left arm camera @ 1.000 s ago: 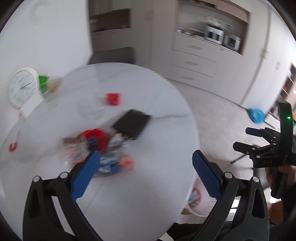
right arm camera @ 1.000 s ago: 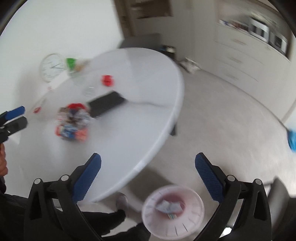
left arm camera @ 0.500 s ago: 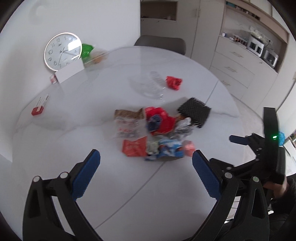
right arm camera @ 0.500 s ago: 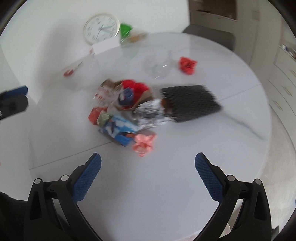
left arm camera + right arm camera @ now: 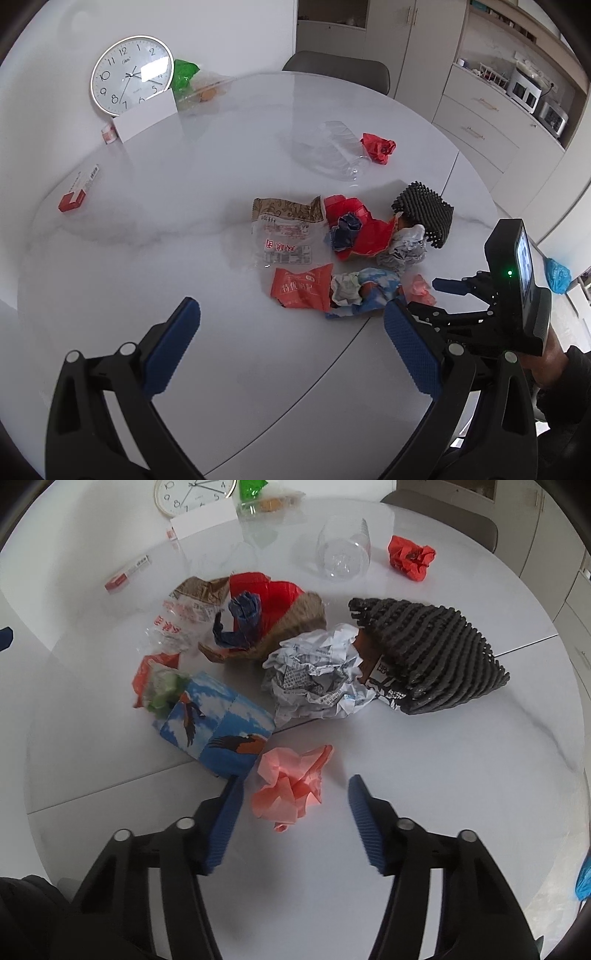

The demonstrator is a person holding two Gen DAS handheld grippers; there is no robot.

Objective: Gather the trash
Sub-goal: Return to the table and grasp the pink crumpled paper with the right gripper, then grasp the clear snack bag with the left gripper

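Observation:
A heap of trash lies on the round white table (image 5: 443,775): a black foam net (image 5: 432,653), crumpled newspaper (image 5: 317,672), a blue eagle-print carton (image 5: 218,723), a red bag (image 5: 273,590) and printed wrappers (image 5: 288,240). A pink paper wad (image 5: 291,786) sits nearest. My right gripper (image 5: 294,779) straddles that wad with its jaws closing; a gap still shows on each side of it. My left gripper (image 5: 291,304) hangs wide open above the table, short of the orange-red wrapper (image 5: 301,288). In the left wrist view the right gripper (image 5: 424,295) is low at the pink wad (image 5: 421,286).
A red paper ball (image 5: 410,557) and a transparent plastic cup (image 5: 343,550) lie farther back. A clock (image 5: 131,74), white card (image 5: 146,116), green bag (image 5: 183,74) and small red-white box (image 5: 79,188) line the far left. The table edge curves close on the right; a chair (image 5: 336,70) stands behind.
Both grippers swung from the table edge and floor bin over to the trash heap and came lower. The right jaws narrowed around the pink wad; the left stayed wide.

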